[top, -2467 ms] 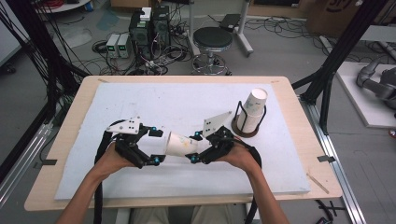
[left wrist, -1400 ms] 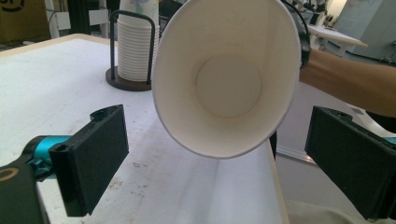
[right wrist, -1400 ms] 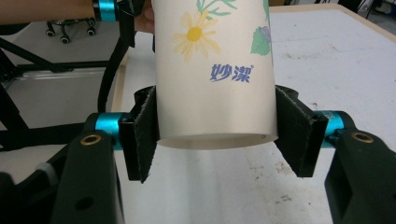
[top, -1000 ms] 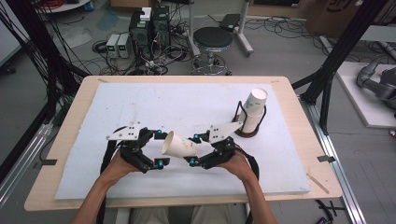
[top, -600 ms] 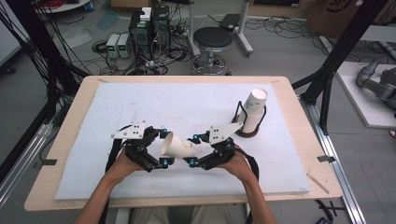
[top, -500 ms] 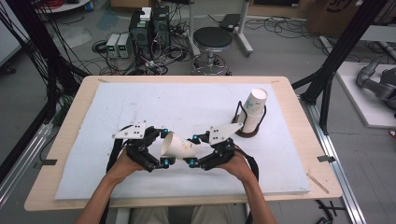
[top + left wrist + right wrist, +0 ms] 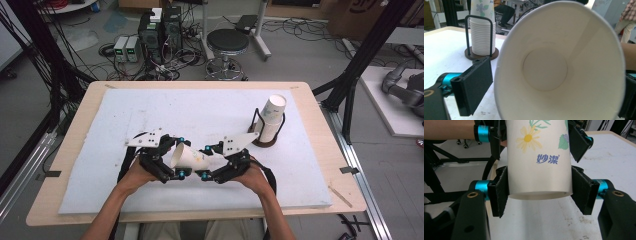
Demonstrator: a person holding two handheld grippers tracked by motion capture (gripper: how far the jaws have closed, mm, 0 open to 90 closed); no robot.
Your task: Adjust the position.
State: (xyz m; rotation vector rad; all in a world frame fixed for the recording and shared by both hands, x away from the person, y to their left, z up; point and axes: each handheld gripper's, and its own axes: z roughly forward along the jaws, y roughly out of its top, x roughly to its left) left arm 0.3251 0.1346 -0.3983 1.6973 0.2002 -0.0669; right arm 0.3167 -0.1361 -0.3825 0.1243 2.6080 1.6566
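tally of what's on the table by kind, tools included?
Loose paper cup, held sideways between the tools: 1
Stack of nested cups: 1
Cup rack holding the stack: 1
Handheld tools: 2, left tool and right tool
Total: 5

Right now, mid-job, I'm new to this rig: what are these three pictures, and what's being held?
A person holds a handheld two-jaw gripper in each hand. The high view looks down on the white-covered table; the other two views ride on the grippers.

The right gripper is clamped on the base end of a flowered paper cup. The left gripper sits at the cup's open rim; its jaws have just been closing slightly, and the one pad in view stands clear of the rim.

A stack of cups stands in a wire holder at the far right.
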